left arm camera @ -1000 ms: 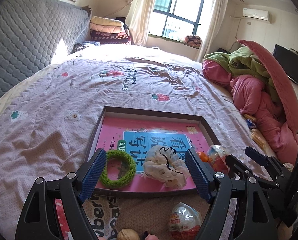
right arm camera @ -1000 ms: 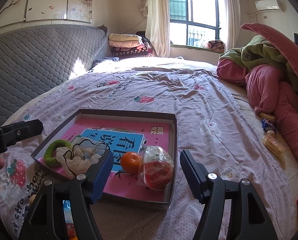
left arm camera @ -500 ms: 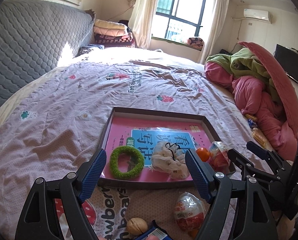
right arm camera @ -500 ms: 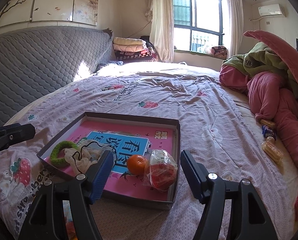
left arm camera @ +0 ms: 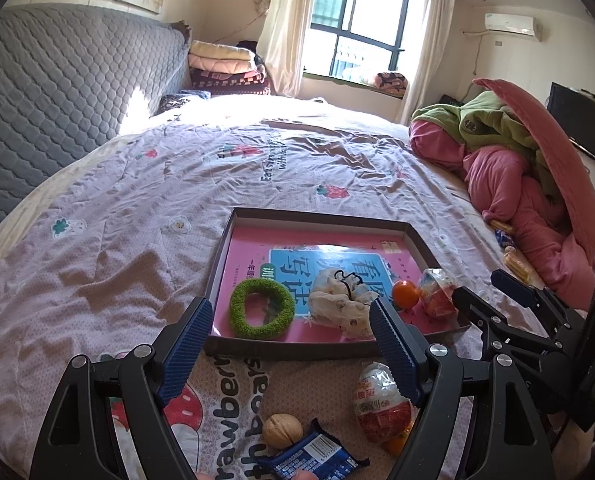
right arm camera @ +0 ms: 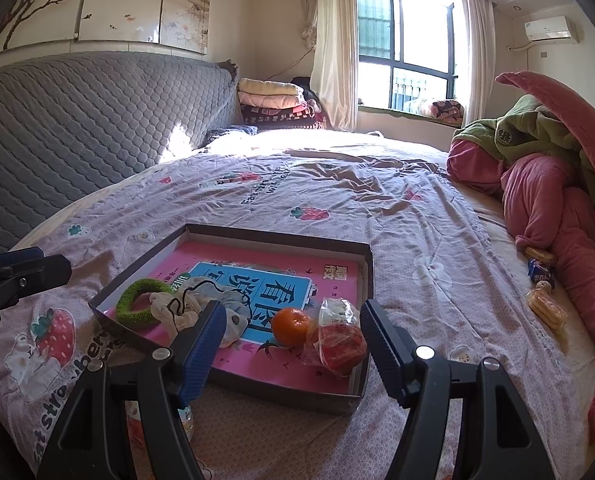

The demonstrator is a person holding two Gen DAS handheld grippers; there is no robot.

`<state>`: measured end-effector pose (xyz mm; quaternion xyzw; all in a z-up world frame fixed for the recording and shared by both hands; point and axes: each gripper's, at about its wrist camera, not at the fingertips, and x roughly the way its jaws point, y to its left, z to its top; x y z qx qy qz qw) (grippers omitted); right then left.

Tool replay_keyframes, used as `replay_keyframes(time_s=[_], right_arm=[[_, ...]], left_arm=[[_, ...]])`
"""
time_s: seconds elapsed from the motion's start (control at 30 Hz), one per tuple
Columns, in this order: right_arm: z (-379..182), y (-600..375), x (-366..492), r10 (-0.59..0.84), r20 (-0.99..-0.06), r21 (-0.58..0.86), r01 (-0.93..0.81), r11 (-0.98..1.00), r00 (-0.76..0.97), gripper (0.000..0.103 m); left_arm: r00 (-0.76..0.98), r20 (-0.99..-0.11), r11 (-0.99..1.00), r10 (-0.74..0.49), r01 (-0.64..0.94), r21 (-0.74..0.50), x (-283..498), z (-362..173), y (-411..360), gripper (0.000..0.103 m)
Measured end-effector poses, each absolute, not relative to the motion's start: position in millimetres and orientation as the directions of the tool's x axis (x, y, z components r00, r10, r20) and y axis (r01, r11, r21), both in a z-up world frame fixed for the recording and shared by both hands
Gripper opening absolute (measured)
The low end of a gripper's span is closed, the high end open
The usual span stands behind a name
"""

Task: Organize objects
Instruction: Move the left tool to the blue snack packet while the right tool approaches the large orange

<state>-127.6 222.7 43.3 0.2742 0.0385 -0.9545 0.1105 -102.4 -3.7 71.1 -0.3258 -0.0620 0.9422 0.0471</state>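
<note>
A shallow dark tray [left arm camera: 317, 216] [right arm camera: 277, 236] lies on the bedspread with a pink and blue book as its floor. In it sit a green fuzzy ring [left arm camera: 261, 308] [right arm camera: 141, 304], a white scrunchie [left arm camera: 343, 304] [right arm camera: 201, 304], an orange [left arm camera: 405, 294] [right arm camera: 291, 322] and a red wrapped snack [left arm camera: 437, 292] [right arm camera: 339, 338]. My left gripper [left arm camera: 289, 344] hangs open just short of the tray's near rim, holding nothing. My right gripper [right arm camera: 293, 352] is open too, at the tray's near right corner, above the orange and snack without touching them.
On the bedspread in front of the tray lie a wrapped egg-shaped snack [left arm camera: 381, 404], a walnut [left arm camera: 282, 430] and a blue wrapper [left arm camera: 317, 456]. More snacks [right arm camera: 545, 308] lie by the pink quilt heap [right arm camera: 557, 208] on the right. A grey padded headboard [right arm camera: 77, 120] stands at left.
My left gripper has drawn back from the tray, so the walnut and the blue wrapper have come into its view. The right gripper has stayed nearly still. Both stay open.
</note>
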Motion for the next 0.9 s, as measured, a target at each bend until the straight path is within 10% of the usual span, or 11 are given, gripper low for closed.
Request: replay_keyframes(time_s=[0.9], right_arm=[[37.8,208.5,-84.7,-0.218,-0.516,-0.054,0.285,-0.957,-0.829,0.073]], left_arm=[[-0.765,-0.628,-0.988,0.144,-0.077,-0.132,-63.2,57.2,-11.3,0.082]])
